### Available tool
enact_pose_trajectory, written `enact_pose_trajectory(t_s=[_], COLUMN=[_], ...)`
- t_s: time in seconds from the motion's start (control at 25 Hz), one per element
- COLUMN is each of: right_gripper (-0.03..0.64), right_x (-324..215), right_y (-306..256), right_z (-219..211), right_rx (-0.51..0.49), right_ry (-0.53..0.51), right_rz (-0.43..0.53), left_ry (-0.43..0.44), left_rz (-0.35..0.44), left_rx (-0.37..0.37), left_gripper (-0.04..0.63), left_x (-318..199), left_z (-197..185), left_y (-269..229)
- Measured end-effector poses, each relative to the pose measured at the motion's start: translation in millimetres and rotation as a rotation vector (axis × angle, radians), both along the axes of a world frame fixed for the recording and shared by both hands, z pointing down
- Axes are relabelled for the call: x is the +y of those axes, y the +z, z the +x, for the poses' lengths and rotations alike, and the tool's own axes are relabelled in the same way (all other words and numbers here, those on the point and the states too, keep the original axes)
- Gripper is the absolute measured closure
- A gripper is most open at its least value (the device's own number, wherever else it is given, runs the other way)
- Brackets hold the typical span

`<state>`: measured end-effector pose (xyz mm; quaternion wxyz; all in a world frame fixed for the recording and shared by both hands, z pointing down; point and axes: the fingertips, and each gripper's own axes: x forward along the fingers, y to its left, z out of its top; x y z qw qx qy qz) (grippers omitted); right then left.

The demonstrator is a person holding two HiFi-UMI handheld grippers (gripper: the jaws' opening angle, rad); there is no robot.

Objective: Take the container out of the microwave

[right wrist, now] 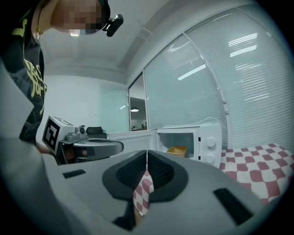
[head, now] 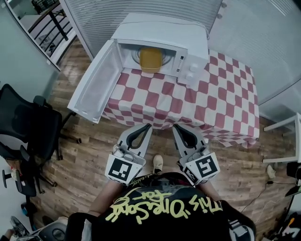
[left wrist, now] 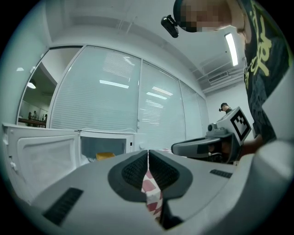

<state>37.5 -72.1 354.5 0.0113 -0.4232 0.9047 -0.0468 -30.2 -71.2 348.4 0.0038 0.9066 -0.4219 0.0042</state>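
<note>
Yellow container (head: 150,59) inside the open microwave (head: 160,33) on the table (head: 225,94), well apart from left tongs (head: 147,125) and right tongs (head: 175,127), both pressed together.

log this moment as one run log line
microwave door: open | container: inside microwave | left claw: shut, empty | right claw: shut, empty

This looks like an office. Glass walls (left wrist: 105,92) hung with white blinds (head: 155,9) close it in, and a strip light (left wrist: 231,48) is set in the ceiling. A black swivel chair (head: 28,127) stands on the wood-look floor (head: 94,160). A microwave (head: 160,33) sits on a worktop (head: 221,94) covered in red-and-white checks, like a staff tea corner.
</note>
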Motion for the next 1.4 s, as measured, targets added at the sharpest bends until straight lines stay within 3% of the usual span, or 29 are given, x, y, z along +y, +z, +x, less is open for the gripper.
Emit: enact_pose_trajectory(t_s=[0.48,0.96,1.4], right_gripper=[0.606,0.606,0.606], right_x=[-35.4,-43.7,-44.2], right_y=[0.3,7.3,21.9], right_z=[16.8,17.8,23.4], right_rx=[-0.007,-0.003,0.006], right_ry=[-0.049,-0.058,-0.088], right_rz=[-0.003,-0.031,-0.065], left_ry=[-0.060,-0.065,-0.125], left_rz=[0.002,0.005,-0.038], left_rx=[-0.007,-0.014,-0.025], left_gripper=[0.583,0.583,0.583], left_x=[-32.7,-41.1,-42.1], left_z=[15.1,15.8,7.5], left_y=[3.9,3.3,14.9])
